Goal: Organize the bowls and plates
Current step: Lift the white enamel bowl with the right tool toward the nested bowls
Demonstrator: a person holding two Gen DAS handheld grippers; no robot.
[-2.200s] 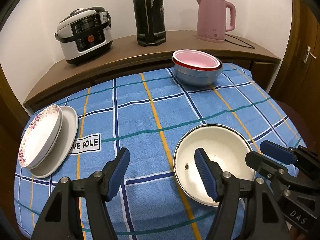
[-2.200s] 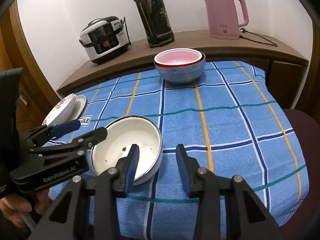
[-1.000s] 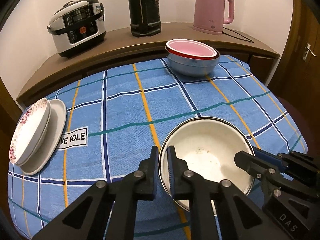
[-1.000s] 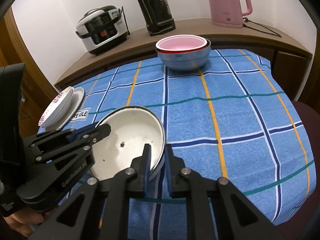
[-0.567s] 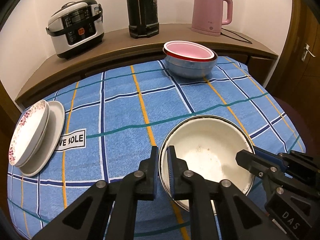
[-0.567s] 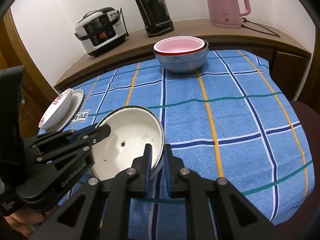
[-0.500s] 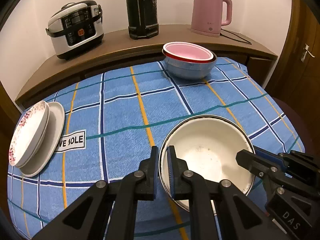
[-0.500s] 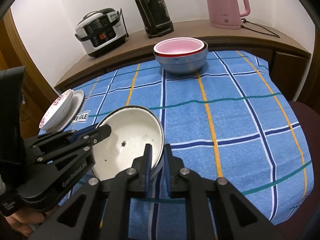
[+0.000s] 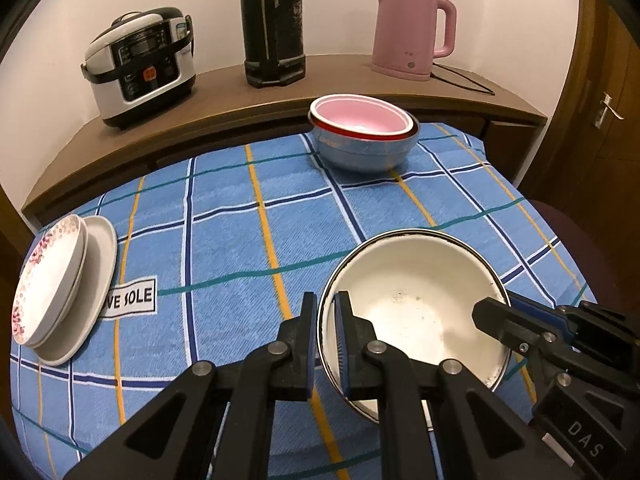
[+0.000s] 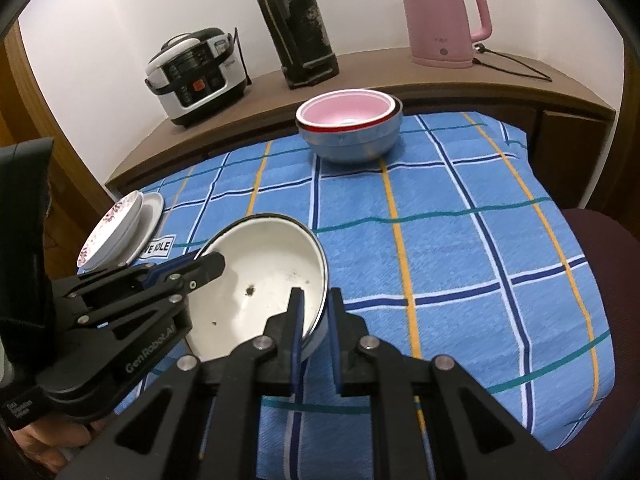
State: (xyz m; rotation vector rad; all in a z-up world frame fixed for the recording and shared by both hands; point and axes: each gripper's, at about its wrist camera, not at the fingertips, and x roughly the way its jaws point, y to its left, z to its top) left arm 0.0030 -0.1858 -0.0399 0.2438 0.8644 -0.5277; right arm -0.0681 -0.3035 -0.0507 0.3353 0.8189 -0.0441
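Left wrist view
- My left gripper [image 9: 326,334]: clamped on the left rim of the white enamel bowl [image 9: 416,312], one pad outside the wall, one inside. Two seconds back these jaws stood wide apart over the cloth; they have since closed and have not shifted in the last second.
- Right gripper as seen from here [image 9: 496,320]: its tip sits on the bowl's opposite rim, at lower right.
- Bowl position: near edge of the blue checked tablecloth [image 9: 224,248], right of centre. Whether its base has left the cloth I cannot tell.
- Stacked bowls [image 9: 362,136]: pink one nested in a red-rimmed one inside a blue one, at the far side of the cloth, well apart from my bowl.
- Plates [image 9: 60,280]: floral plate lying on a plain one, at the left edge.

Right wrist view
- My right gripper [image 10: 316,322]: pinched tight on the bowl's right rim [image 10: 322,268]; it too stood wide open two seconds back, with the bowl off to its left.
- Left gripper from here [image 10: 208,266]: lying across the far-left rim.
- Inside of bowl: a dark speck and faint marks.

Meaning for the task
- Judgement: both holds are set, so the grasp step looks finished; the lift and carry toward the nested bowls would follow.
- Risk: thin rim, two-point hold; uneven lifting could tip or slip it.
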